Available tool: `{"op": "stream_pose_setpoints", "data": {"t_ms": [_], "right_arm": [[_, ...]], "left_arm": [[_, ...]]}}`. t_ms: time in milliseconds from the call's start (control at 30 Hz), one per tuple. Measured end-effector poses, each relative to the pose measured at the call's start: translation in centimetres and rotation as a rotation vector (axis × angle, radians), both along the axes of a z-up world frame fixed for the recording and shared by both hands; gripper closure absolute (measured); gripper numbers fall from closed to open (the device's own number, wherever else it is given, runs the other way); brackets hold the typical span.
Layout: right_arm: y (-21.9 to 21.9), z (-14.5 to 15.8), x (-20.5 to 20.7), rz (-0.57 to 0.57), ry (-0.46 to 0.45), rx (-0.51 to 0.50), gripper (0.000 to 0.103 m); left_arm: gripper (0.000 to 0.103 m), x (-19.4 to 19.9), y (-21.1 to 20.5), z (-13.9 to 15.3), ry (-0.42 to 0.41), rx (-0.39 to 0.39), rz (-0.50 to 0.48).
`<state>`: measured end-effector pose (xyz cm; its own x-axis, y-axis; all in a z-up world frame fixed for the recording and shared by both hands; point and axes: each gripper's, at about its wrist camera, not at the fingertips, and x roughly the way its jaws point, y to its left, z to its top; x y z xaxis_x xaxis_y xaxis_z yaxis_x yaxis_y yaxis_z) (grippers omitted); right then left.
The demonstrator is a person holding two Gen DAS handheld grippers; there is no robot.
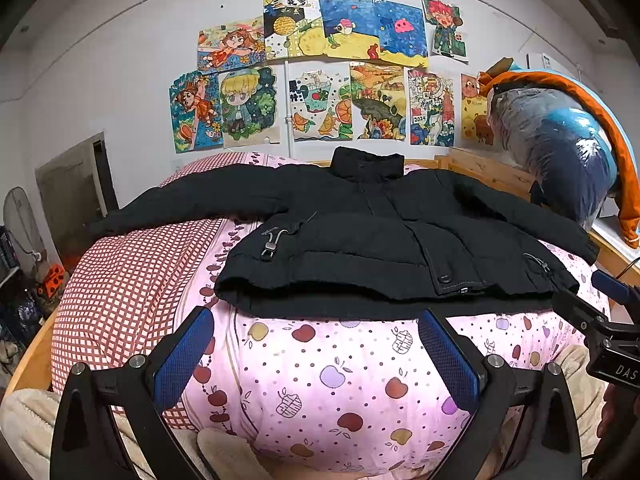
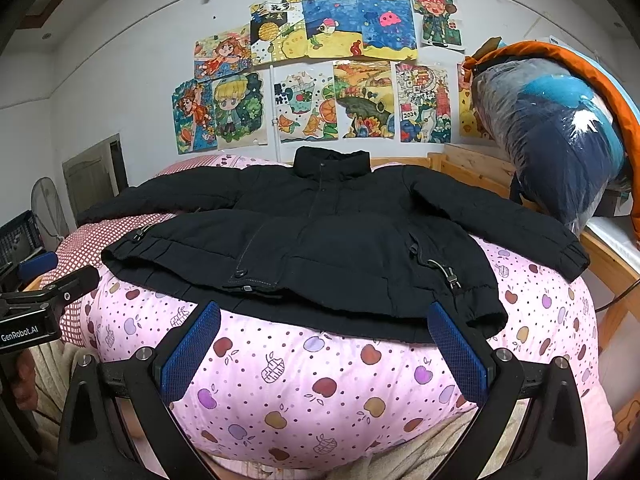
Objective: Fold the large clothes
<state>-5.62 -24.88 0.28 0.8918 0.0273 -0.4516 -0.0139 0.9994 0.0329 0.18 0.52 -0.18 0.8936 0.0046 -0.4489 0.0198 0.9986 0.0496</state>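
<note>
a: at the bottom of the left wrist view the left gripper (image 1: 316,344) stands released, its blue pads (image 1: 184,356) spread wide with nothing between them; same for the right gripper (image 2: 325,338) at the bottom of its own view, jaws apart and empty.

b: and outward from there?

a: just past both sets of fingertips lies the black jacket (image 1: 360,232), front side up on the pink apple-print quilt (image 1: 320,380); its hem is the nearest edge, running across the middle of each frame, collar toward the top centre; the sleeves stretch toward the left and right edges, so the long axis runs side to side.

b: which gripper is nearer which part?

a: in the left view the hem's left corner sits above the left pad; in the right view the right pad touches or nearly touches the hem near its right corner, i cannot tell which; so each seems set for its own side.

b: counts?

a: one jacket, two sleeves, two grippers; one checked red pillow (image 1: 132,280) at left; one bagged bundle (image 2: 560,140) at upper right.
</note>
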Motion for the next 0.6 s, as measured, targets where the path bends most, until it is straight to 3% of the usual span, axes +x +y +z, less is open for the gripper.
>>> {"op": "stream_pose_setpoints", "data": {"t_ms": [600], "right_arm": [[-0.31,-0.07,-0.04,-0.001,-0.001,0.006,0.001]], "left_arm": [[0.000,0.05,-0.19,0.16,0.001,0.002,0.001]]}}
